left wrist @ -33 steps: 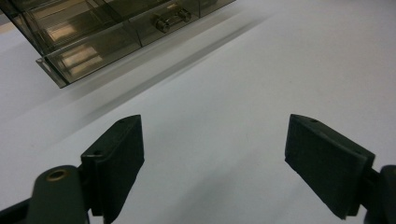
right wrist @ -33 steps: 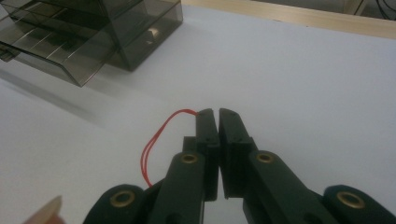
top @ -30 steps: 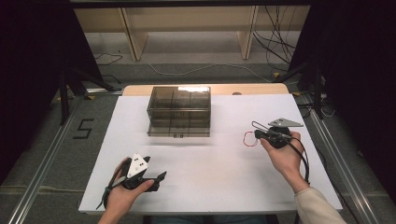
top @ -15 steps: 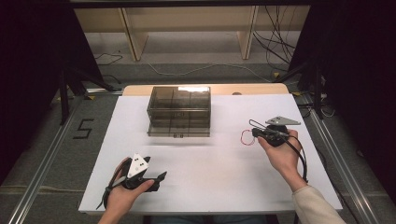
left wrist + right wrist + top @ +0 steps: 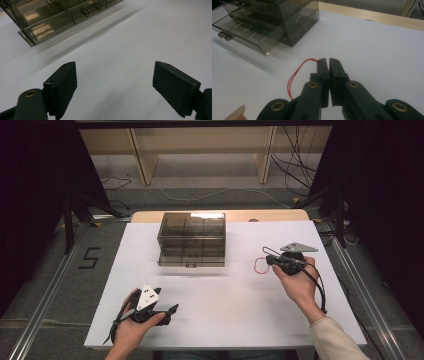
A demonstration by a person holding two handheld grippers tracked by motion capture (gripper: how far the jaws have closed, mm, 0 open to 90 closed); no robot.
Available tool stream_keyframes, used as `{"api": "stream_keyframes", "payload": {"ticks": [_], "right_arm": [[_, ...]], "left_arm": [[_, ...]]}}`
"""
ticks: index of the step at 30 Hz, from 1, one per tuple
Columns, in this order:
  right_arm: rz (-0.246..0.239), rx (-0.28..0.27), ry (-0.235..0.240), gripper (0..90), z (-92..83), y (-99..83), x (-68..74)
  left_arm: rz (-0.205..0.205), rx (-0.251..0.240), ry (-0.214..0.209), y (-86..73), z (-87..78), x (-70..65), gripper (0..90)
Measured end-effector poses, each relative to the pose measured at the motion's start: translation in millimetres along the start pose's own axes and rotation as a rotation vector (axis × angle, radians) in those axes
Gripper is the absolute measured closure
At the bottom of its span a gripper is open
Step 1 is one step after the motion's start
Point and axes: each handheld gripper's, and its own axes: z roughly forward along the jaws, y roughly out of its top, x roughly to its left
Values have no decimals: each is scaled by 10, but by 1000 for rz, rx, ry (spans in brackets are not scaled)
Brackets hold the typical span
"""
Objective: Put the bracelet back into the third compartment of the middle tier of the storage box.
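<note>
White tabletop [image 5: 225,310] carries a smoky clear drawer box [image 5: 192,240] at its far middle, lower drawer slid slightly out. Near the front edge, the left gripper [image 5: 170,310] hovers with jaws spread wide. To the right, the right gripper [image 5: 328,62] pinches a red rubber band [image 5: 295,75] in closed jaws.

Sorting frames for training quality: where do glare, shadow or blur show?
High view: glare strip on the box top's far edge, surroundings dark. Left gripper view: bright reflections in the box panels, a soft blurred shadow beside it, open fingers sharp. Right gripper view: box shadow on the table; red band crisp.
</note>
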Motion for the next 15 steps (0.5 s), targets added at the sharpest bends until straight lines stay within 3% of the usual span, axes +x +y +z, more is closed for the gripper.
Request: {"api": "stream_keyframes", "payload": {"ticks": [15], "right_arm": [[-18, -9, 21, 878, 63, 89, 113]], "left_arm": [[-3, -7, 2, 1, 3, -5, 195]]}}
